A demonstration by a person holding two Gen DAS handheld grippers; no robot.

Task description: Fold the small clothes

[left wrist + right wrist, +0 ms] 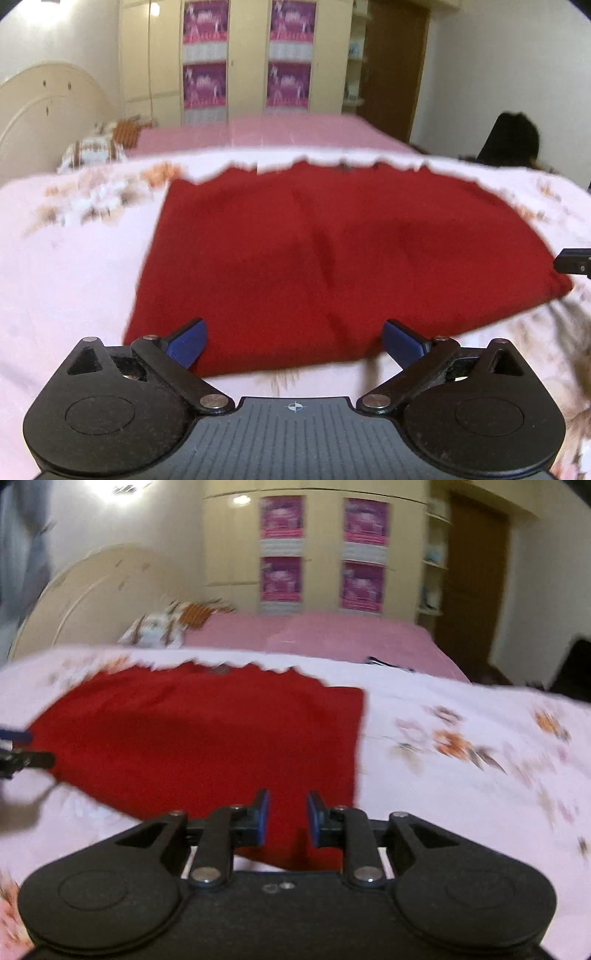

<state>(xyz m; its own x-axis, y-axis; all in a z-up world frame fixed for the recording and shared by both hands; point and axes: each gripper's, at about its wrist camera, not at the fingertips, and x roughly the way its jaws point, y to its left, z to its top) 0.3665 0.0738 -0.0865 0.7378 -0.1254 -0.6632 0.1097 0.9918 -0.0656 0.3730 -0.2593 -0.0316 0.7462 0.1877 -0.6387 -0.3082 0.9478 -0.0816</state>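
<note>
A red garment [332,251] lies flat on a pale pink floral sheet [66,266]; it also shows in the right wrist view [207,738]. My left gripper [293,341] is wide open and empty, just above the garment's near edge by its left corner. My right gripper [287,818] is open with a narrow gap and empty, above the garment's near right corner. The right gripper's tip shows at the far right of the left wrist view [574,264]. The left gripper shows at the left edge of the right wrist view [18,753].
A pink bed [280,133] with patterned pillows [96,149] and a cream headboard [44,107] lies beyond the sheet. A wardrobe with pink posters [243,59] and a brown door [395,66] stand behind. A dark chair [509,140] is at the right.
</note>
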